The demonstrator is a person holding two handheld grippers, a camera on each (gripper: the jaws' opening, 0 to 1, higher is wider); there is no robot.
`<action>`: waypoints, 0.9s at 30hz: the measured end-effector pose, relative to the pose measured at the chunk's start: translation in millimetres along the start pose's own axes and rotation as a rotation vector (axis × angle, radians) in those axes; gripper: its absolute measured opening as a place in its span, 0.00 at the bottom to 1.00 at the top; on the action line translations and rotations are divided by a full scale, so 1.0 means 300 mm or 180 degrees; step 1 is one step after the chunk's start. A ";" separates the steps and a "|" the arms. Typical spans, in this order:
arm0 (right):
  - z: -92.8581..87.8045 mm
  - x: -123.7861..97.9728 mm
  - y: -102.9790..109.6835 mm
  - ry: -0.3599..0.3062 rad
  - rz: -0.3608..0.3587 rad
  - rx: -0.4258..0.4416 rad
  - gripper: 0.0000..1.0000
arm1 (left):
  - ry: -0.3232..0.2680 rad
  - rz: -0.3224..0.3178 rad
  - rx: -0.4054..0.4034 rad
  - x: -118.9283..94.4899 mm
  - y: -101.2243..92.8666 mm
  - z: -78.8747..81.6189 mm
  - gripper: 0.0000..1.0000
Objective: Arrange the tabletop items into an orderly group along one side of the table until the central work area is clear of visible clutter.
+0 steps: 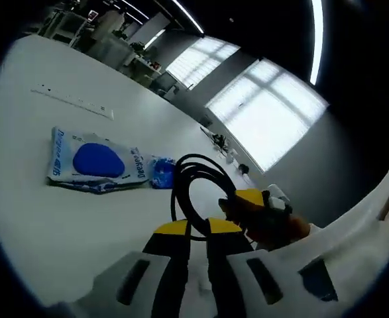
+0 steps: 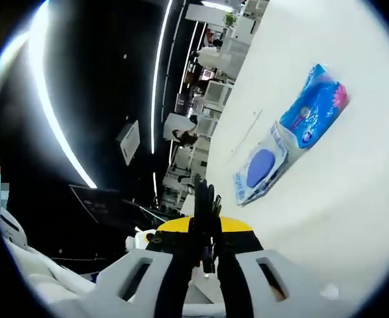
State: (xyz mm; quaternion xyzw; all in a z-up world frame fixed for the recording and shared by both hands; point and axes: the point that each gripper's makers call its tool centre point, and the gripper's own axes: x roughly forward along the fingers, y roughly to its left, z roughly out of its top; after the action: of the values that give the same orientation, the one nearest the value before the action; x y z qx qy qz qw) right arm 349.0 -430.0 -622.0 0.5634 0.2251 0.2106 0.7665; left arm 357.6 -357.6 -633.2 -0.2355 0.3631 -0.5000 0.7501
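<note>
Two packs and one cable are the whole business here, so take it from the big end down: the white worktop (image 1: 61, 218) runs wide and mostly bare, and out on it lies the wipes pack (image 1: 95, 161) with its blue oval lid, flat, with a smaller blue pack (image 1: 162, 172) touching its end. In the right gripper view the same pair shows up, wipes pack (image 2: 262, 167) and blue pack (image 2: 315, 106) end to end in one line. So those two already read as a tidy group.

Now the cable (image 1: 194, 192) — a black coil, lifted off the worktop, and both grippers are on it! The left gripper (image 1: 198, 228) has its jaws clenched on the lower run of the loop; the right gripper (image 1: 264, 209) comes in from the right of that view, holding the coil's far side. In its own view the right gripper (image 2: 206, 237) is clamped tight on the bunched black strands (image 2: 205, 212), which stand up between the jaws.

My read: this is the carry step, coil gathered and in the air. Next move calls for bringing it over beside the packs, lowering it so the loops stay together, then letting go with both grippers without flicking it open
</note>
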 end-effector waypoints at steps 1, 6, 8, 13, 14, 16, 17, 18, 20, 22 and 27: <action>0.002 -0.009 -0.010 -0.0019 -0.0057 -0.0022 0.11 | 0.0040 0.0009 0.0096 0.011 -0.004 -0.005 0.05; 0.039 -0.056 -0.060 -0.0129 -0.0267 -0.0091 0.11 | 0.0202 -0.0030 0.0177 0.072 -0.022 -0.028 0.05; 0.060 -0.076 -0.093 -0.0160 -0.0434 -0.0168 0.11 | 0.0321 -0.0039 0.0251 0.100 -0.032 -0.047 0.05; 0.108 -0.109 -0.162 -0.0189 -0.0779 -0.0389 0.11 | 0.0491 -0.0093 0.0332 0.157 -0.052 -0.078 0.05; 0.114 -0.110 -0.158 -0.0202 -0.0740 -0.0367 0.11 | 0.0526 -0.0100 0.0340 0.169 -0.056 -0.083 0.05; 0.134 -0.119 -0.158 -0.0259 -0.0678 -0.0356 0.11 | 0.0562 -0.0113 0.0372 0.189 -0.058 -0.088 0.05; 0.139 -0.121 -0.160 -0.0272 -0.0679 -0.0355 0.11 | 0.0570 -0.0122 0.0368 0.195 -0.060 -0.086 0.05; 0.147 -0.124 -0.165 -0.0283 -0.0702 -0.0365 0.11 | 0.0575 -0.0126 0.0369 0.203 -0.062 -0.084 0.04; 0.155 -0.128 -0.174 -0.0290 -0.0723 -0.0368 0.11 | 0.0599 -0.0127 0.0392 0.218 -0.069 -0.082 0.04; 0.164 -0.132 -0.187 -0.0316 -0.0731 -0.0343 0.11 | 0.0635 -0.0134 0.0404 0.235 -0.076 -0.088 0.04; 0.175 -0.143 -0.225 -0.0313 -0.0765 -0.0240 0.11 | 0.0770 -0.0094 0.0438 0.279 -0.075 -0.113 0.04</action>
State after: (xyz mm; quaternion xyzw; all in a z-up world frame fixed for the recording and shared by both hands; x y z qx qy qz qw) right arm 349.5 -513.8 -668.3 0.5128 0.2451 0.0977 0.8169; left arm 338.0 -443.0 -664.3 -0.1269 0.4123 -0.5595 0.7077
